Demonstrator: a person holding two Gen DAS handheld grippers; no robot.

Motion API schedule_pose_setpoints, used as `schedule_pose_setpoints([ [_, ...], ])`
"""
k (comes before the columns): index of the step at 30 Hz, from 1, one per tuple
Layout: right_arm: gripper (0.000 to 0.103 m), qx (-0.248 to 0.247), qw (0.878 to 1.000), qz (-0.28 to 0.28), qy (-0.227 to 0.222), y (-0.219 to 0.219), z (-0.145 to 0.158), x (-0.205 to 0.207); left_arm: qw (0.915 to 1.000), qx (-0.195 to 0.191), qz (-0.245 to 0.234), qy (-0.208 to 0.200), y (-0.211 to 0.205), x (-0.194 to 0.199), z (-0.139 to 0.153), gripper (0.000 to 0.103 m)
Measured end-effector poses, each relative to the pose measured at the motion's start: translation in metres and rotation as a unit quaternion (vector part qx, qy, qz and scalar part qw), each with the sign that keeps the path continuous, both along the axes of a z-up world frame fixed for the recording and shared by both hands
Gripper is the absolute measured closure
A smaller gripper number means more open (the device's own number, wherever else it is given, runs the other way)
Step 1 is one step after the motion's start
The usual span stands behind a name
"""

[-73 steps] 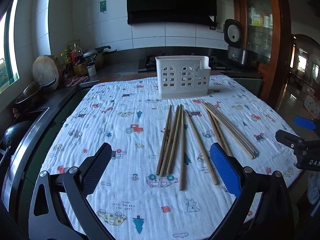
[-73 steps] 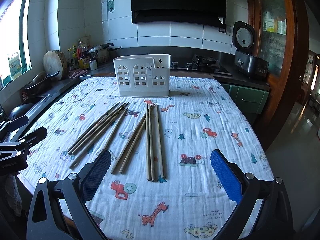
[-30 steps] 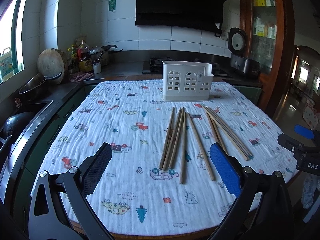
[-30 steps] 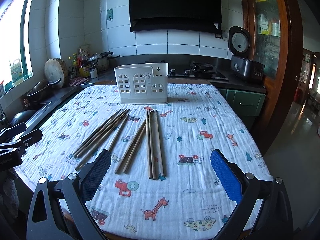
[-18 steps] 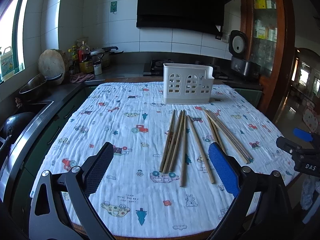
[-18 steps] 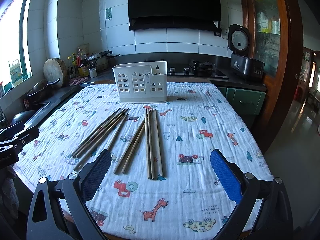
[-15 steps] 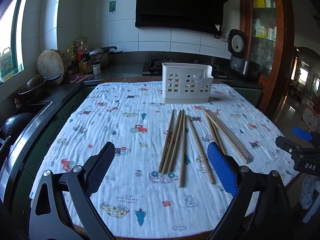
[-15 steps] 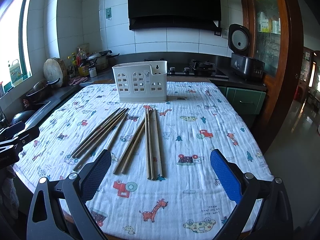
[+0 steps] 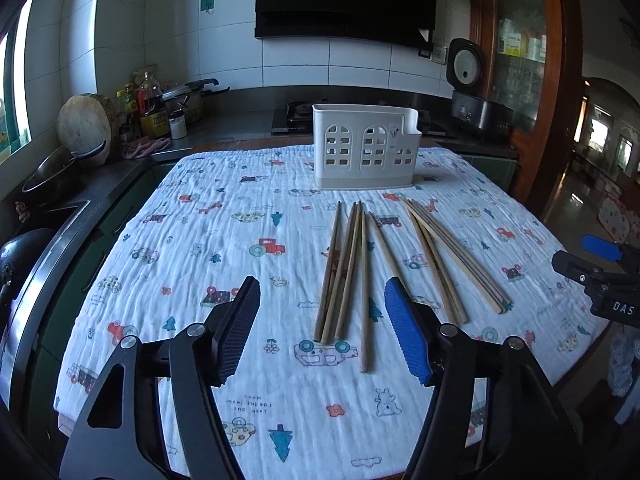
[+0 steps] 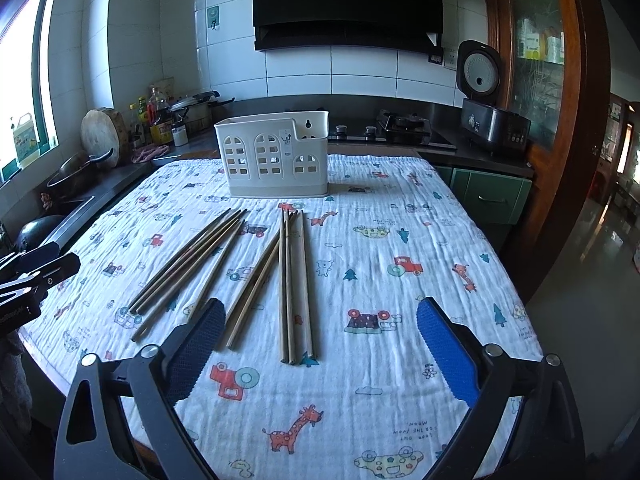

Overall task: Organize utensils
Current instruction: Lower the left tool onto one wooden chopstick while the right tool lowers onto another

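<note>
Several long wooden chopsticks (image 9: 348, 268) lying loose on white cartoon-print cloth (image 9: 224, 240), exact count hard to call where overlapped. White slotted plastic utensil holder (image 9: 366, 148) upright beyond them, inside hidden. Left gripper (image 9: 322, 332) closing on nothing, right gripper (image 10: 320, 340) narrowing too, both empty above cloth. Dark kitchen counter (image 10: 460, 148), white tiled wall behind

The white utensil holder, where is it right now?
In both wrist views the holder stands upright at the far end of the table, just beyond the tips of the chopsticks and before the stove.
</note>
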State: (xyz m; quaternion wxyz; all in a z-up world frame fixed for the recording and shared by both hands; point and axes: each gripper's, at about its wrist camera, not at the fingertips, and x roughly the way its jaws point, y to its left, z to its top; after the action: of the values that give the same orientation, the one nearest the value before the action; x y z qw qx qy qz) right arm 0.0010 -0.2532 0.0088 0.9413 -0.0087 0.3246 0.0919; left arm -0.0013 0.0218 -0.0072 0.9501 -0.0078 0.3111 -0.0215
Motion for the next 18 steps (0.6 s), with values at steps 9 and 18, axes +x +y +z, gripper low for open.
schedule_pose_setpoints([
  [9, 0.034, 0.009, 1.000, 0.003, 0.021, -0.008, -0.014, 0.016, 0.9998, -0.005, -0.011, 0.016, 0.004, 0.016, -0.006, 0.053],
  [18, 0.061, 0.016, 0.998, 0.020, 0.059, -0.007, -0.040, 0.030, 0.9988, -0.020, -0.020, 0.040, 0.008, 0.033, -0.022, 0.067],
])
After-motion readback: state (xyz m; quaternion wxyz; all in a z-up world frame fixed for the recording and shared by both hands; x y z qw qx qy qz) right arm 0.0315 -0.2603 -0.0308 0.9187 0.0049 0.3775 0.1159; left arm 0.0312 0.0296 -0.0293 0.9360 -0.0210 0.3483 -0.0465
